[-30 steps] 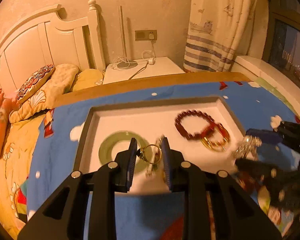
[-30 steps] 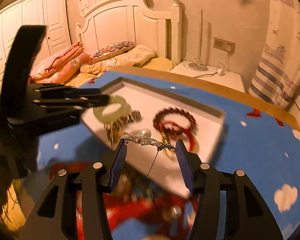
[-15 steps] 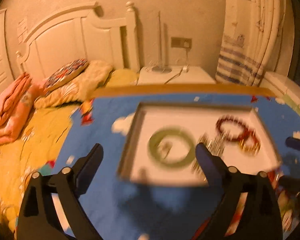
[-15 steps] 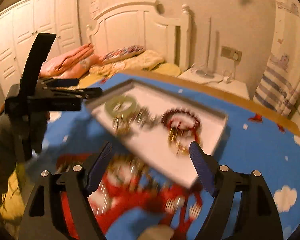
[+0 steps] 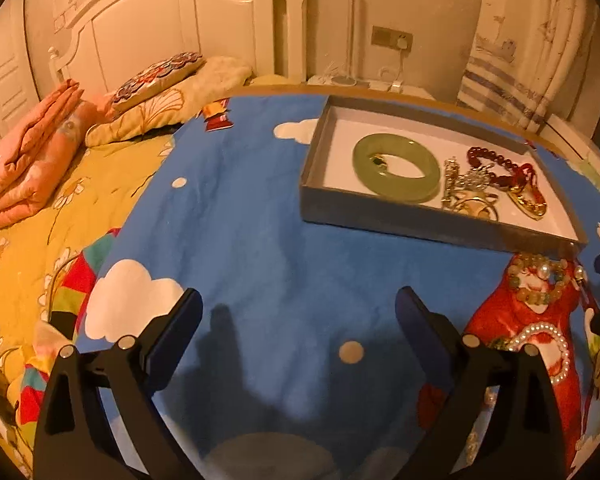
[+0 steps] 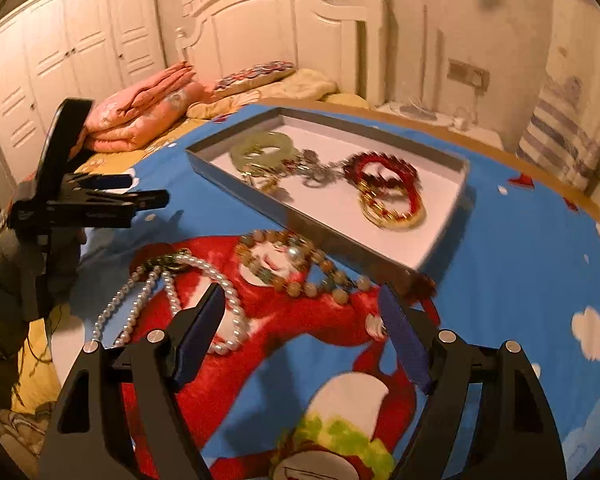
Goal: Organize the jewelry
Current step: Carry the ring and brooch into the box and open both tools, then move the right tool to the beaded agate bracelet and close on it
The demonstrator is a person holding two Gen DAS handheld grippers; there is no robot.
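A grey tray (image 5: pixel 380 212) (image 6: pixel 340 238) lies on the blue blanket. It holds a green jade bangle (image 5: pixel 396 168) (image 6: pixel 260 148), a silver piece (image 5: pixel 476 178), gold pieces (image 5: pixel 528 202) and a red bead bracelet (image 5: pixel 496 160) (image 6: pixel 384 168). A stone bead bracelet (image 6: pixel 296 268) (image 5: pixel 540 284) and a pearl necklace (image 6: pixel 172 296) (image 5: pixel 548 340) lie on the blanket in front of the tray. My left gripper (image 5: pixel 300 320) is open and empty over the blanket, left of the loose pieces; it also shows in the right wrist view (image 6: pixel 140 196). My right gripper (image 6: pixel 304 320) is open and empty just above the bead bracelet and pearls.
Folded pink quilts (image 5: pixel 28 148) and pillows (image 5: pixel 160 80) lie at the head of the bed by the white headboard (image 6: pixel 280 32). A nightstand (image 5: pixel 372 84) with a lamp stands behind the tray. A striped curtain (image 5: pixel 512 60) hangs at the right.
Both grippers opened and let their jewelry go into the tray. Both then pulled back from the tray toward me, the left one swinging to the left.
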